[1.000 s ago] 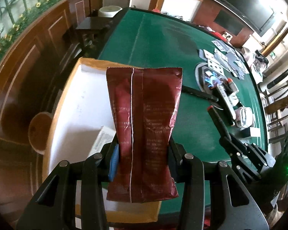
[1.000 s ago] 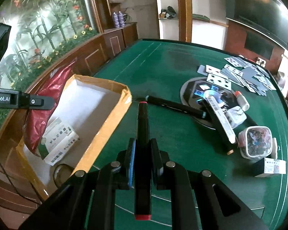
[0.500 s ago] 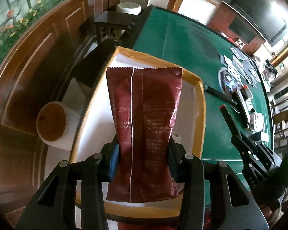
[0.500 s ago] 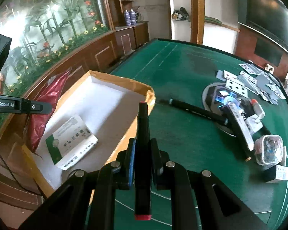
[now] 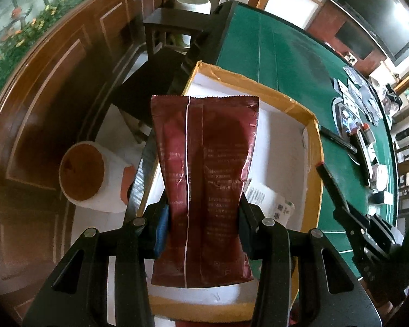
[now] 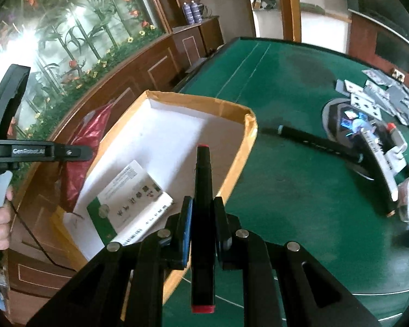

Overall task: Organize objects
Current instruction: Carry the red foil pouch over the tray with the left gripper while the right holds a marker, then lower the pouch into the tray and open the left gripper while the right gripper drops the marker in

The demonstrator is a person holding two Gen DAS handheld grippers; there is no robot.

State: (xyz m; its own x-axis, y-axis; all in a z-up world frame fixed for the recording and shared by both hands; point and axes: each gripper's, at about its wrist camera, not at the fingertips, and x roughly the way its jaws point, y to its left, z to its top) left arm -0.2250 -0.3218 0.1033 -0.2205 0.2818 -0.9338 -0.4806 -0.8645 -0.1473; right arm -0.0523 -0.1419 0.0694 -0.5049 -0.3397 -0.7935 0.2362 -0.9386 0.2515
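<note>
The cardboard box (image 5: 312,163) sits at the edge of the green table (image 6: 300,87) and serves as the reference.

Left gripper (image 5: 203,219): jaws clamped on the dark red foil pouch (image 5: 204,179), gripping it near its lower part. The pouch hangs above the box's white interior, at the box side nearest the wooden wall panelling (image 5: 41,87).

Right gripper (image 6: 201,226): jaws clenched on a black marker (image 6: 203,199) with red ends. The marker points forward over the box wall that faces the table centre.

Inside the box, a green-and-white packet (image 6: 131,204) lies flat on the floor.

Outside the box, on the table side, a long black pen (image 6: 313,143) lies near the box corner. Scattered playing cards (image 6: 381,95) lie well apart from the box.
</note>
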